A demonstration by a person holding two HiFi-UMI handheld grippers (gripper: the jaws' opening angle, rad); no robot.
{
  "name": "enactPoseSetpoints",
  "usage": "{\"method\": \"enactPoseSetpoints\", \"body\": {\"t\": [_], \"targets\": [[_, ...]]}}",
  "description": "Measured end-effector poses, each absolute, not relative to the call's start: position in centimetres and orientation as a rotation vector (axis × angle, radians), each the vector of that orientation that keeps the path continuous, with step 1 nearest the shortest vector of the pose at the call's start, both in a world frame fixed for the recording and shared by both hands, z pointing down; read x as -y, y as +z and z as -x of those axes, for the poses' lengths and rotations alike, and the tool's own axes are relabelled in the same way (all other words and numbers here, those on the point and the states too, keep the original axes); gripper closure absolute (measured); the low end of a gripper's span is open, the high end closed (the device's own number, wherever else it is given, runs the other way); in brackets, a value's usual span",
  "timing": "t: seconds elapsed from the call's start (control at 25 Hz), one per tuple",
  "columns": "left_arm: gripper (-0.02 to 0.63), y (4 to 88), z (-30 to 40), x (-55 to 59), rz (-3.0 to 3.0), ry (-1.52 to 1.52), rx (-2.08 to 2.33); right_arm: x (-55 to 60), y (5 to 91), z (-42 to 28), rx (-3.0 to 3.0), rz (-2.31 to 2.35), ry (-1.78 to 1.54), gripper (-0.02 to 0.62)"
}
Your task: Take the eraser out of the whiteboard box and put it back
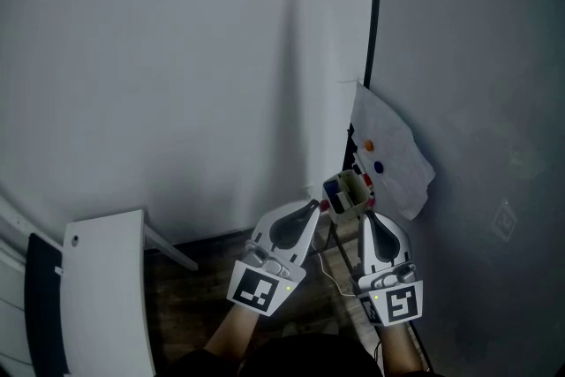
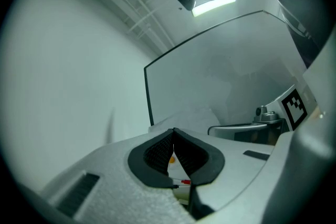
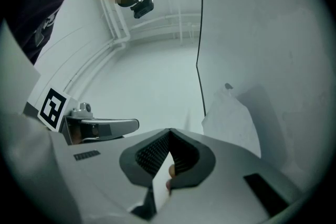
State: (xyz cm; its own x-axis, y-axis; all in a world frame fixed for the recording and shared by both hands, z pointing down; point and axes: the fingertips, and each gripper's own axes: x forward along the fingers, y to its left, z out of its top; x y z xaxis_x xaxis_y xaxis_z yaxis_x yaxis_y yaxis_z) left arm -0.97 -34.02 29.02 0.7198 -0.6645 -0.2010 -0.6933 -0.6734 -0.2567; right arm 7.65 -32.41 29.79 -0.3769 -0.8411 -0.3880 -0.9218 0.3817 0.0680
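a: where's your eraser?
b: it looks to be the small blue shape in the whiteboard box, just ahead of your two tips. it's too small to tell its long axis or heading.
a: and the jaws?
b: your left gripper and right gripper are both pinched together, holding nothing.

Dim, cool and slightly soft throughout, the head view shows a tall grey shadow on the wall, while a ceiling light strip glares in both fisheye gripper views, whose corners go black.
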Motion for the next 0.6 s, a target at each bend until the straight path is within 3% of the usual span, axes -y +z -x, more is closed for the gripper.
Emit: {"method": "enactPoseSetpoints", "body": {"t": [0.6], "targets": [[0.600, 29.38, 0.99, 34.14, 2.629, 0.147, -1.061, 32.47, 29.64, -7.36, -2.357, 1.541, 0.407, 0.592]]}}
